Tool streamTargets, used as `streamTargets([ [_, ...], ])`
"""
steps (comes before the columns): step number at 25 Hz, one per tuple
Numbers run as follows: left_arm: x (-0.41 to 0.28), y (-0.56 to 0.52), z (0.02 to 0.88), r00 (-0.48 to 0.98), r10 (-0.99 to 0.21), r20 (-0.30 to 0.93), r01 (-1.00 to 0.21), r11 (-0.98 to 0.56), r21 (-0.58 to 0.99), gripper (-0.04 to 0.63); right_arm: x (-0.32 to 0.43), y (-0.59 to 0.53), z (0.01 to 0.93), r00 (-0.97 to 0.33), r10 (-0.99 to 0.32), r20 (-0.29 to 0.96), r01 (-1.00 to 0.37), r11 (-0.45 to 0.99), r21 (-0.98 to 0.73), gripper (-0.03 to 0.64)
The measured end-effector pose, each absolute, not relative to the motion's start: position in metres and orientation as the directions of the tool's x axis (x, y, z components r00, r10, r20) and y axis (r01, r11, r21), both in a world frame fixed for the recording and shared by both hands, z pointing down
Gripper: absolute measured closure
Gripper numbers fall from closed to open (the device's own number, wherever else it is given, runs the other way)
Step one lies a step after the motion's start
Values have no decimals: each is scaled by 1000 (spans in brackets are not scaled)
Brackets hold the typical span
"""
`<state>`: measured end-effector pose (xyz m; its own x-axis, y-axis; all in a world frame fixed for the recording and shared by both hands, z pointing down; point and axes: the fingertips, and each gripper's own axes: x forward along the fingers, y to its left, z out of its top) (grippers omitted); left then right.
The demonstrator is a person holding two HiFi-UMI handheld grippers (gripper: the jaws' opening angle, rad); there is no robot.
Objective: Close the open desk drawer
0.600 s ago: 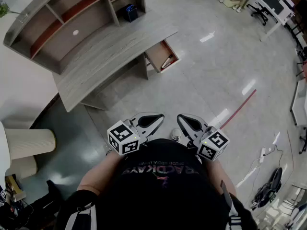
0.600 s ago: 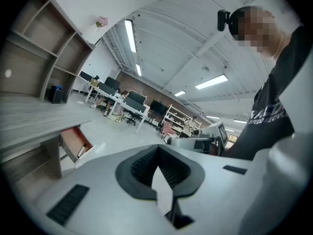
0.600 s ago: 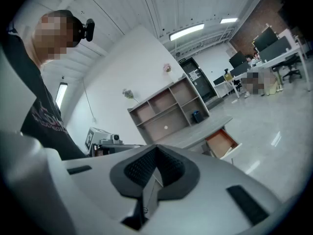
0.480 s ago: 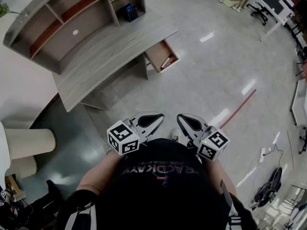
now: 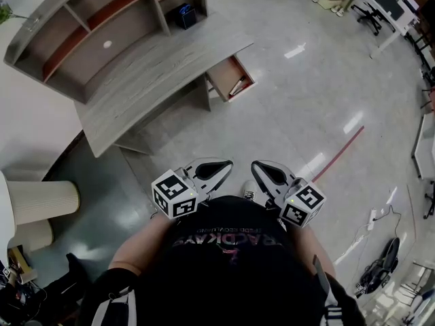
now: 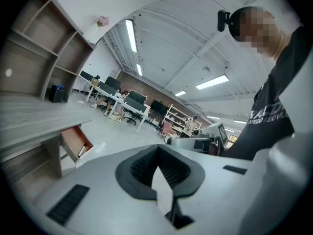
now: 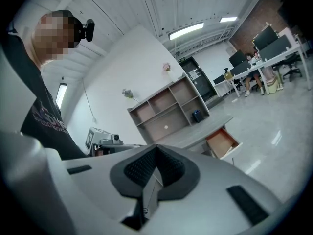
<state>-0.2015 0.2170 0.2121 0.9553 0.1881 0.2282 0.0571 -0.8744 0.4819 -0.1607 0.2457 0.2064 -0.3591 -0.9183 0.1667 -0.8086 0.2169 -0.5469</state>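
I see both tools held close to my chest, well apart from the drawer (image 5: 231,79), with open floor (image 5: 306,114) between them and it. The left tool (image 5: 221,168) has its jaws together with nothing between them. The right tool (image 5: 262,170) is the same, jaws together and empty. Both point roughly level, towards the desk.

In the head view the drawer stands open under the right end of the grey wood-grain surface (image 5: 156,80). It sticks out from beneath that end towards the lower right of the picture, over the floor. Its long axis runs along that pull-out direction, with the pale front panel at the outer end. The inside is reddish brown.

The rear of the drawer is covered by the edge of the surface. Something pale and flat lies inside near the front panel, too small for me to tell what it is. I cannot make out a handle on the front.

A shelf unit (image 5: 102,26) rises behind the surface, cut off by the top edge of the picture. A dark box (image 5: 183,17) sits in its lower right compartment. My dark shirt (image 5: 231,263) fills the bottom of the head view and hides my hands behind the marker cubes.
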Motion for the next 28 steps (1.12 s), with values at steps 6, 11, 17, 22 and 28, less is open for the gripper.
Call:
streamTargets([
  [6, -200, 219, 213, 952, 191, 239, 56, -877, 477, 584, -161, 246, 206, -377, -915, 142, -794, 241, -558, 604],
  [11, -196, 222, 214, 952, 185, 244, 48, -878, 477, 584, -161, 249, 200, -395, -911, 119, -792, 272, -546, 605],
  [17, -183, 229, 217, 952, 176, 251, 38, -880, 474, 584, -142, 254, 205, -385, -914, 127, -792, 257, -553, 606],
  [22, -172, 231, 218, 956, 143, 257, 4, -880, 475, 584, -123, 254, 204, -397, -912, 107, -778, 272, -566, 606],
  [28, -156, 235, 221, 960, 82, 269, -55, -882, 468, 584, -100, 256, 204, -436, -896, 86, -761, 315, -567, 606],
])
